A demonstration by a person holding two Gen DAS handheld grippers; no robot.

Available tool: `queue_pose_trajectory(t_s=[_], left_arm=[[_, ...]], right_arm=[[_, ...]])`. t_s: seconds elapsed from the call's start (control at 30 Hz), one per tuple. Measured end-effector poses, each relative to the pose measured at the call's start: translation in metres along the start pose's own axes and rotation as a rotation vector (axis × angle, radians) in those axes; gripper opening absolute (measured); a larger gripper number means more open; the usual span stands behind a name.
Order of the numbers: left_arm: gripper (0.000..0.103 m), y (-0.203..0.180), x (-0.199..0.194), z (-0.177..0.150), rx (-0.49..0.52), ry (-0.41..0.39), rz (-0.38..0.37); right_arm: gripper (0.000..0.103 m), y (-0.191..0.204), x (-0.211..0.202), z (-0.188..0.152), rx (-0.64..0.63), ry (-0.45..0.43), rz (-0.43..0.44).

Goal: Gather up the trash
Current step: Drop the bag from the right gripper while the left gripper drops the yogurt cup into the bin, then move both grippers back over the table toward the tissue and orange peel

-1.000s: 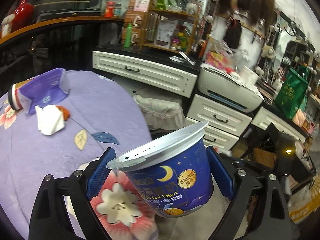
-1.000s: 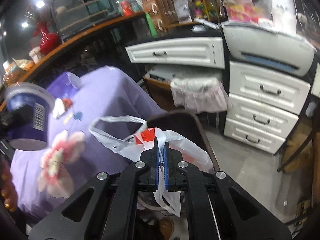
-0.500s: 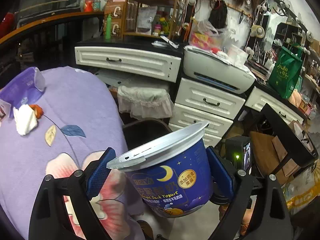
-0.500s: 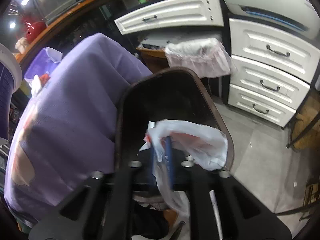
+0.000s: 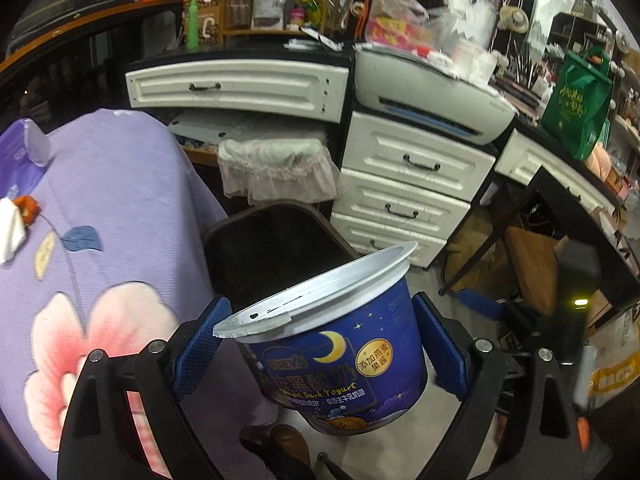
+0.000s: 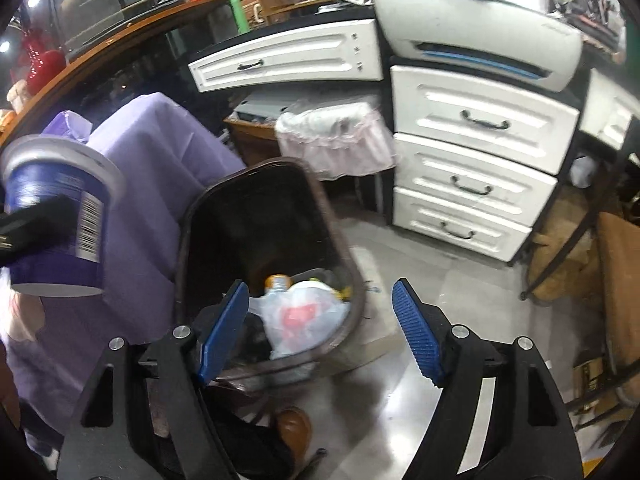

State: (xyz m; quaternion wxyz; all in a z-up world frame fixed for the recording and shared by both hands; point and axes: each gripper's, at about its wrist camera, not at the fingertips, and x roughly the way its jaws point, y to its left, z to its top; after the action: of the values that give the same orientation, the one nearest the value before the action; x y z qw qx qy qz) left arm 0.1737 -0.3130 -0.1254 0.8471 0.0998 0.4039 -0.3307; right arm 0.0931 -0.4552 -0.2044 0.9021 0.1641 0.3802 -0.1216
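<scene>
Nearest, the left gripper (image 5: 320, 354) has its fingers (image 5: 198, 346) clamped on a tilted blue yogurt tub (image 5: 340, 360), lid still partly on, held just past the near edge of the purple-clothed worktop (image 5: 120, 208) and short of the dark trash bin (image 5: 272, 248) on the floor. The right gripper (image 6: 320, 328) hangs over that bin's near rim, its fingers (image 6: 418, 336) opening wide with nothing between them; a white plastic bag (image 6: 304, 320) lies loose in the bin beside a bottle (image 6: 276, 282). The bag's drop looks done; the tub is next, which calls for carrying it over the bin's mouth and letting go. Farther back on the worktop, a crumpled tissue (image 5: 10, 226) waits.
</scene>
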Motion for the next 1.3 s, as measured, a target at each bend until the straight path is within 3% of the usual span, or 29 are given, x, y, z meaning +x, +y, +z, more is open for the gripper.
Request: queue_pose_trajectory(t_s=[0.33,0.73,0.93,1.3], left_arm=[[0.089,-0.021,0.05,-0.005,0.057,0.096,0.03],[0.09,-0.026,0.088,-0.01,0.061,0.183,0.047],[0.092,-0.029,0.093,-0.012,0.066,0.216,0.042],[0.096,-0.027,0.059,-0.003,0.026,0.156,-0.012]], right_arm=[[0.077,-0.05,-0.032,-0.009,0.049,-0.035,-0.095],[0.077,-0.066,-0.046,-0.018,0.083,-0.047,-0.101],[0.077,-0.064,-0.047,-0.015,0.082,-0.051,-0.098],[0.077,-0.06,-0.051,-0.012,0.085,-0.063,-0.094]])
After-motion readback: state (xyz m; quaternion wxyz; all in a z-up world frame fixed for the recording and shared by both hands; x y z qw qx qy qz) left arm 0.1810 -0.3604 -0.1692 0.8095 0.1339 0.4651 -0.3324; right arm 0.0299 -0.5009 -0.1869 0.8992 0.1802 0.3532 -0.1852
